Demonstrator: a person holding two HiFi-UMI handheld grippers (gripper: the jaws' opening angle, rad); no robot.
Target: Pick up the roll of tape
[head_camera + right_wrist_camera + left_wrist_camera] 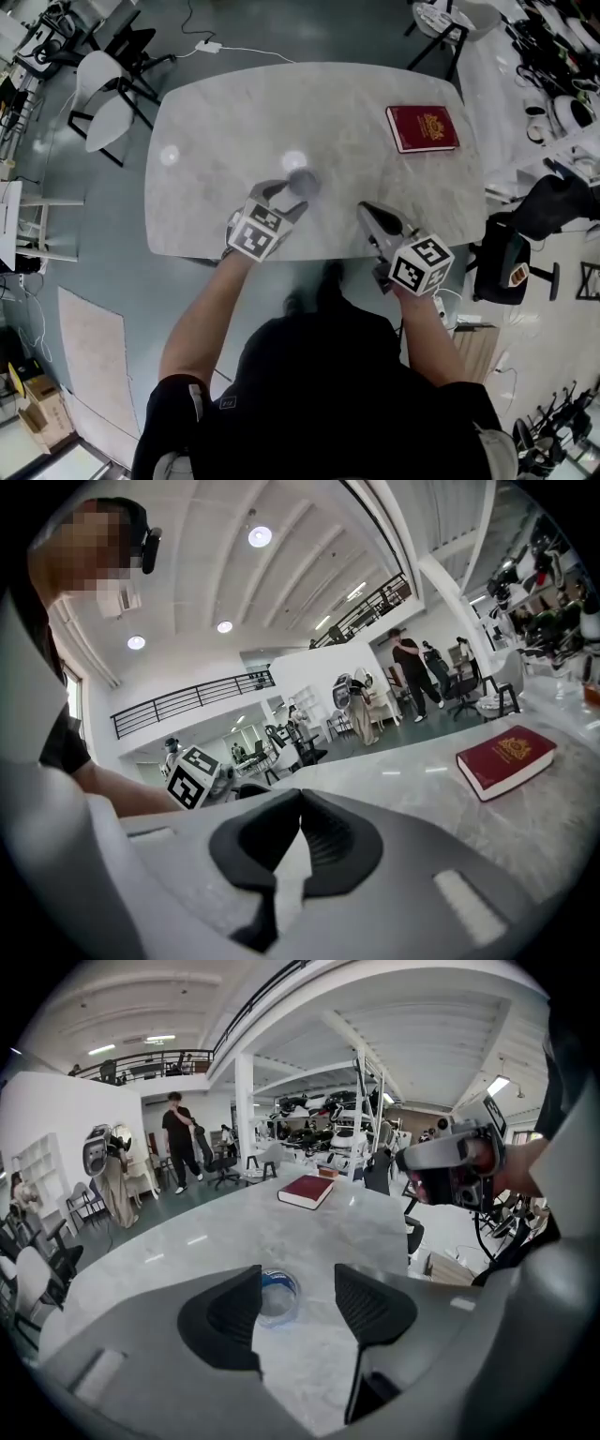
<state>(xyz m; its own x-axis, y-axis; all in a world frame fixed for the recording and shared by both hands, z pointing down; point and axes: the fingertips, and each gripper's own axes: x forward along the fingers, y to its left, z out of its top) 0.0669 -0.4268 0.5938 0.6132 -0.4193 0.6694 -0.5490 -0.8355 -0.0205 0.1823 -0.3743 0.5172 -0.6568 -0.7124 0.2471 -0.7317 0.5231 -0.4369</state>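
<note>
Two grippers hung over the near edge of the marble table (225,122). The left gripper (298,1302) had its jaws spread wide and empty. The roll of tape (278,1294) lay flat just beyond them, toward 11 o'clock, half behind the left pad. The right gripper (298,832) was pinched closed on nothing. This looked like the approach; next, the left would need to advance and centre the roll before closing.

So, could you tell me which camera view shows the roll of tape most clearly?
The left gripper view: the roll of tape lies flat on the table just beyond the open jaws of the left gripper, its blue inside plain. The head view shows only a blurred grey shape. The right gripper view misses it.
</note>
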